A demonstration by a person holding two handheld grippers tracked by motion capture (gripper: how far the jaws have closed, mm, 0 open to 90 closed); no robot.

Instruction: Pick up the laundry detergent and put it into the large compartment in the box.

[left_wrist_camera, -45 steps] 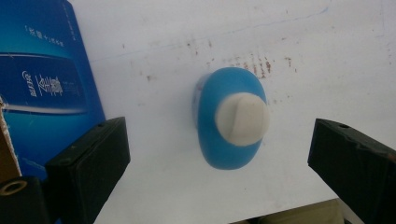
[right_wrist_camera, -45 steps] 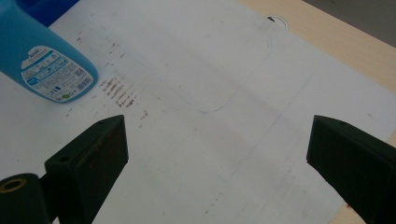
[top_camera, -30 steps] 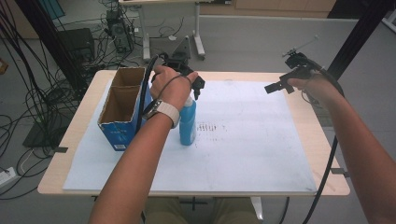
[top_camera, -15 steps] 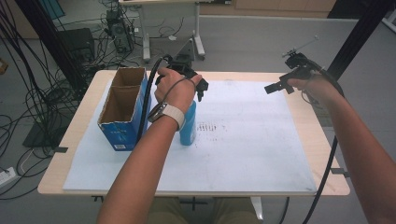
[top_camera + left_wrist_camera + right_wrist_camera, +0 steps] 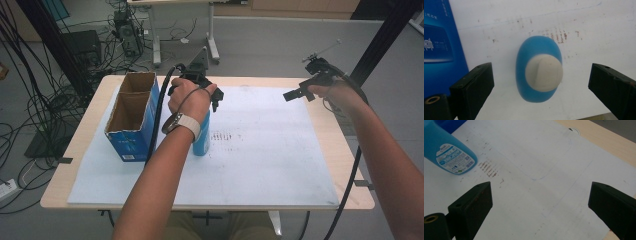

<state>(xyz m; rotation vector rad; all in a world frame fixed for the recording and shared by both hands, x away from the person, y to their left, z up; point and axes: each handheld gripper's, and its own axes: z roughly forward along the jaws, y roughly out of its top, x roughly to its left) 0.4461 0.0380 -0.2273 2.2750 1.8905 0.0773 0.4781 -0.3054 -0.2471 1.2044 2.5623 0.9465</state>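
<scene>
Setting: wooden worktop under a white sheet, grey floor with cables and another desk behind.

Bottle: a blue bottle with a pale cap stands upright on the sheet, just beside the open blue cardboard box; brownish smudges mark the sheet near it.

Left tongs: the left tongs hang straight above the bottle, pointing down, jaws spread wide with one on each side of the cap and neither touching it; they hold nothing.

Right tongs: the right tongs are held over the far right edge of the worktop, well apart from the bottle; jaws wide apart, nothing between them.

Step in hand: as I judge it, lowering the left tongs to grip the bottle, probably to lift it into the box.

Doing it well: come straight down so both jaws pass the cap evenly, and close on the neck or shoulder below the cap, across the narrow side of the oval body. Keep the jaw nearest the box clear of its wall.

Risk: a grip on the rounded cap alone could slip, or tip the bottle against the box.
</scene>
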